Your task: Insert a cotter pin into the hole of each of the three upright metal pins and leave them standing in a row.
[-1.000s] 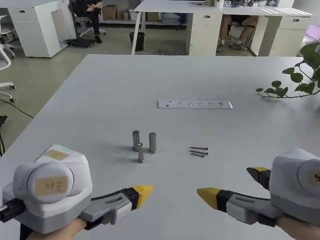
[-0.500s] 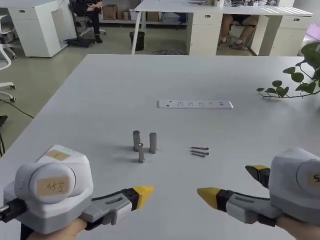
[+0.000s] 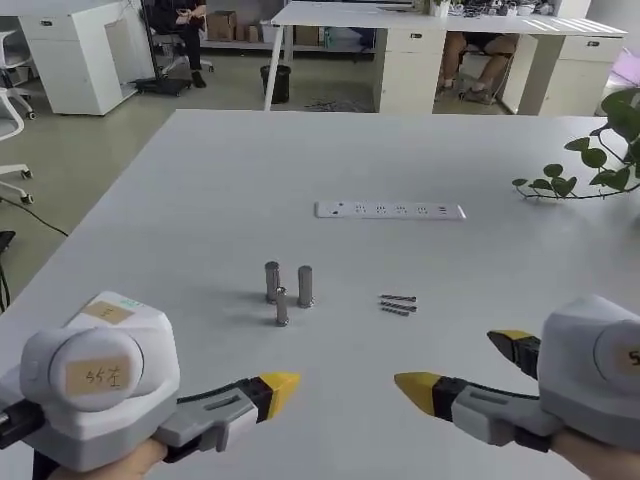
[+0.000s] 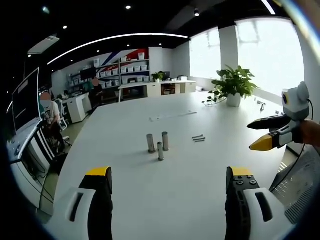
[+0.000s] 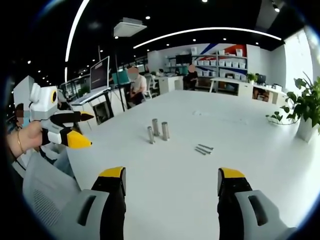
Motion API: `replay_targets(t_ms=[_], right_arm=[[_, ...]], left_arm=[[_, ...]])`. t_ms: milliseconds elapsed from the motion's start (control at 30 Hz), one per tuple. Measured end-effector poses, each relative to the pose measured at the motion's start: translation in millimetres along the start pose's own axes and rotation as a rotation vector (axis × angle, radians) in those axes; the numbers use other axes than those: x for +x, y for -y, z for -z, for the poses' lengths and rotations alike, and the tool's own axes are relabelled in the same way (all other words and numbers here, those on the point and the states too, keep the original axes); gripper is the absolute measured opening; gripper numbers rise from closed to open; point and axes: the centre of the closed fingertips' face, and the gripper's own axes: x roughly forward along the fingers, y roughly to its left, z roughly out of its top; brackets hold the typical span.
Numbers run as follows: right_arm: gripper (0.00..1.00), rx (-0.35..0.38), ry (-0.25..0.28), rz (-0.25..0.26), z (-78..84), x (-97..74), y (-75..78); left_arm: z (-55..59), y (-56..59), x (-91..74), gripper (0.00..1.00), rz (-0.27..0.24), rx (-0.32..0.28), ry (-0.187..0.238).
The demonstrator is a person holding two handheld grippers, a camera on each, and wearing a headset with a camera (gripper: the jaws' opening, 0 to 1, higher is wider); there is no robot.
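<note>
Open-plan office: white desks (image 3: 330, 14), monitor (image 5: 100, 73), wall shelves (image 5: 227, 63).

Head view: looking down from the near edge of the table (image 3: 200, 180).
Gripper views: facing far from near left and right.
Sharing: the metal pins (image 3: 305, 286).

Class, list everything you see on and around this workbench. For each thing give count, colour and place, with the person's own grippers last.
metal pins: three, grey, upright in a tight cluster at mid-table
cotter pins: three, dark, lying side by side, right of the metal pins
power strip: one, white, flat, beyond the pins
plant: one, green, at the table's right edge
table: one, white, bearing all of these
desks: several, white, across the room
bin: one, dark, on the floor by a far desk
left gripper: one, grey with yellow tips, open, near edge
right gripper: one, same colours, open, near edge
</note>
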Motion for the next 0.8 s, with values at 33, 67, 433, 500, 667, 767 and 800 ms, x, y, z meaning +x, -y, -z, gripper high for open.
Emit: replay_targets(t_ms=[33, 67, 433, 500, 667, 767, 800], right_arm=[[0.72, 0.003, 0.001, 0.002, 0.2, -0.1, -0.3], [0.71, 0.005, 0.002, 0.000, 0.4, 0.2, -0.6], [0.67, 0.003, 0.003, -0.004, 1.4, 2.1, -2.6], [0.66, 0.004, 0.004, -0.008, 1.5, 2.5, -2.5], [0.61, 0.006, 0.014, -0.014, 1.9, 4.2, -1.3], [0.58, -0.017, 0.023, -0.015, 0.8, 6.7, -1.1], [0.57, -0.027, 0.028, -0.023, -0.3, 8.5, -2.0]], left_arm=[[0.0, -0.3, -0.1, 0.94, 0.000, 0.000, 0.000], [0.1, -0.8, -0.3, 0.94, 0.000, 0.000, -0.001], [-1.4, -3.2, -1.1, 0.92, -0.003, 0.007, 0.004], [-1.3, -3.6, -1.3, 0.92, -0.002, 0.004, 0.004], [-2.0, -0.9, -1.1, 0.93, 0.011, 0.000, 0.010], [0.4, 1.8, 0.4, 0.93, 0.020, 0.022, -0.004], [0.2, 2.9, 1.1, 0.93, 0.025, 0.023, -0.001]])
